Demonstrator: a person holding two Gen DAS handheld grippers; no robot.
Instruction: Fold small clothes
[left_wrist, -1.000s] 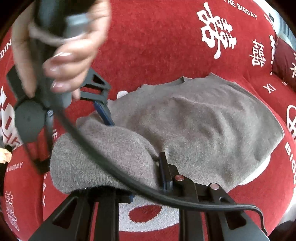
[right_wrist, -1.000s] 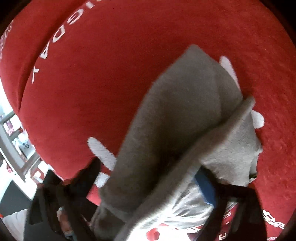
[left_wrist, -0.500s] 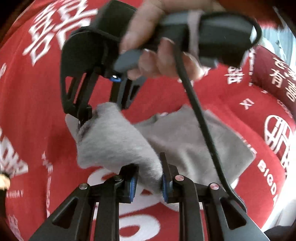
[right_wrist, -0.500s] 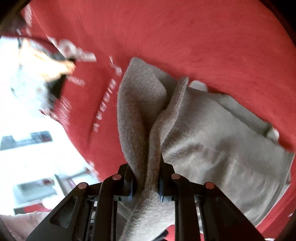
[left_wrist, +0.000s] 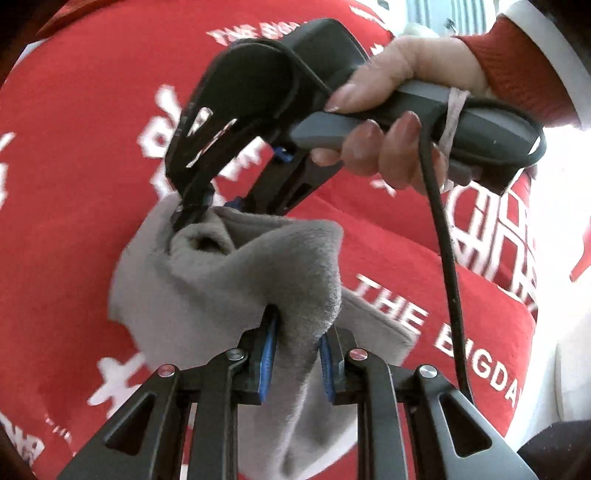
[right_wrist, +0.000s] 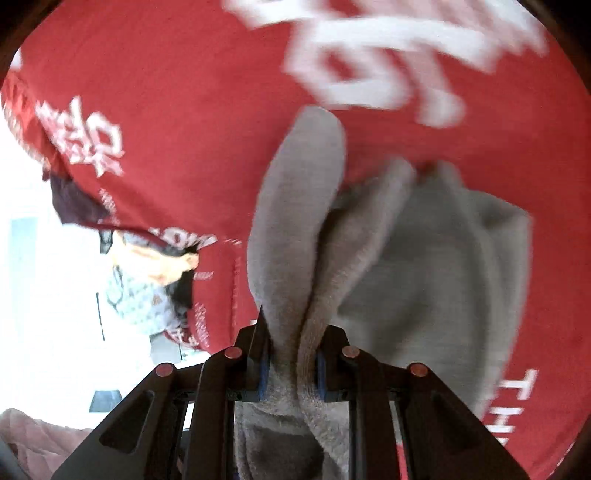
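A small grey fleece garment (left_wrist: 236, 280) hangs lifted above the red cloth. My left gripper (left_wrist: 295, 354) is shut on one bunched edge of it, the fabric pinched between the blue pads. My right gripper (left_wrist: 194, 214) shows in the left wrist view, held by a hand, and is shut on the far edge of the same garment. In the right wrist view the right gripper (right_wrist: 290, 363) pinches a doubled fold of the grey garment (right_wrist: 424, 266), which droops to the right.
A red cloth with white characters and "THE BIGDAY" lettering (left_wrist: 424, 325) covers the surface under the garment and fills both views (right_wrist: 166, 92). A black cable (left_wrist: 443, 236) hangs from the right gripper's handle. A person (right_wrist: 147, 280) stands in the bright area at left.
The garment lay flat on the cloth a second ago. Both grippers have lifted it off the surface, and it now hangs bunched between them.
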